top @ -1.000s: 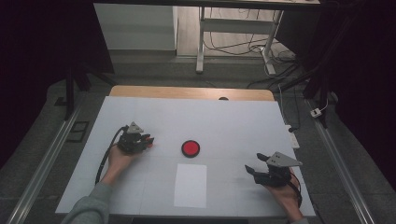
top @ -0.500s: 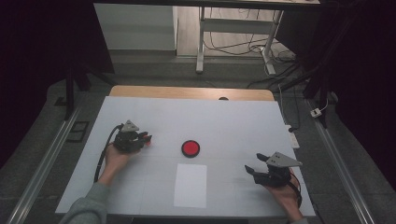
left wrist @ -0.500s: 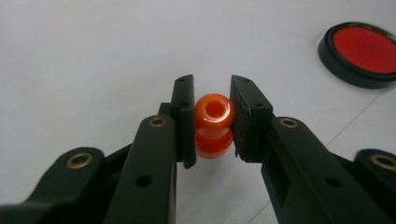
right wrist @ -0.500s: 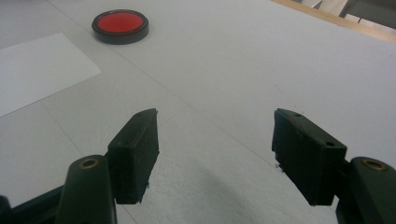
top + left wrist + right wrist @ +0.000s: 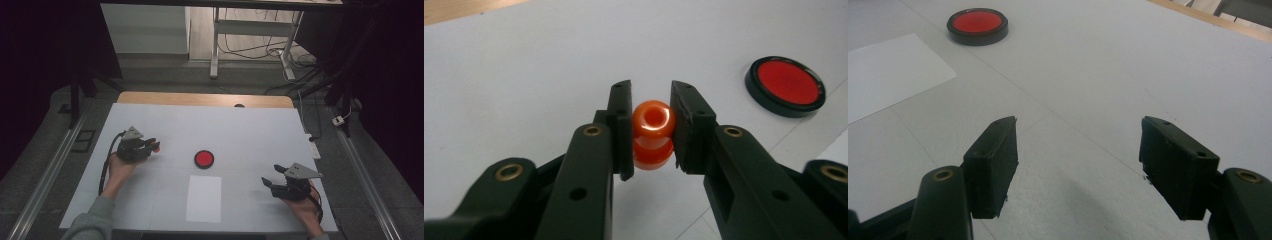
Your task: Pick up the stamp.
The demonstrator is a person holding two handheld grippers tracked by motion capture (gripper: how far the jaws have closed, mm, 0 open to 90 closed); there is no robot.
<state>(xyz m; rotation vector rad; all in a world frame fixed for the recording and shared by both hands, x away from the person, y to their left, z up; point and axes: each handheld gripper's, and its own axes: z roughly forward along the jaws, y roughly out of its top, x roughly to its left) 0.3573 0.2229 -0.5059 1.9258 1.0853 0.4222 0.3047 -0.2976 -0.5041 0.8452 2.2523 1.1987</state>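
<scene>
A small glossy orange knob-shaped piece [image 5: 652, 134] sits clamped between the jaws of my left gripper [image 5: 651, 125], held above the white table surface. From above, that left gripper [image 5: 152, 145] is at the table's left with the orange piece [image 5: 156, 146] at its tip, pointing toward a round red disc in a black rim [image 5: 204, 159] at the centre. The same disc [image 5: 785, 85] lies ahead and to the right in the left gripper view. My right gripper [image 5: 1078, 150] stands open over bare table; in the high view the right gripper [image 5: 272, 176] is low at the right.
A white sheet of paper [image 5: 204, 198] lies flat just below the red disc [image 5: 977, 25], and its corner [image 5: 888, 72] shows in the right gripper view. The white table top [image 5: 240, 130] ends in a wooden strip [image 5: 205, 99] at the far edge. Cables trail on the floor beyond.
My left gripper has risen slightly and drifted left with the orange piece still clamped. The right gripper has stayed where it was.
</scene>
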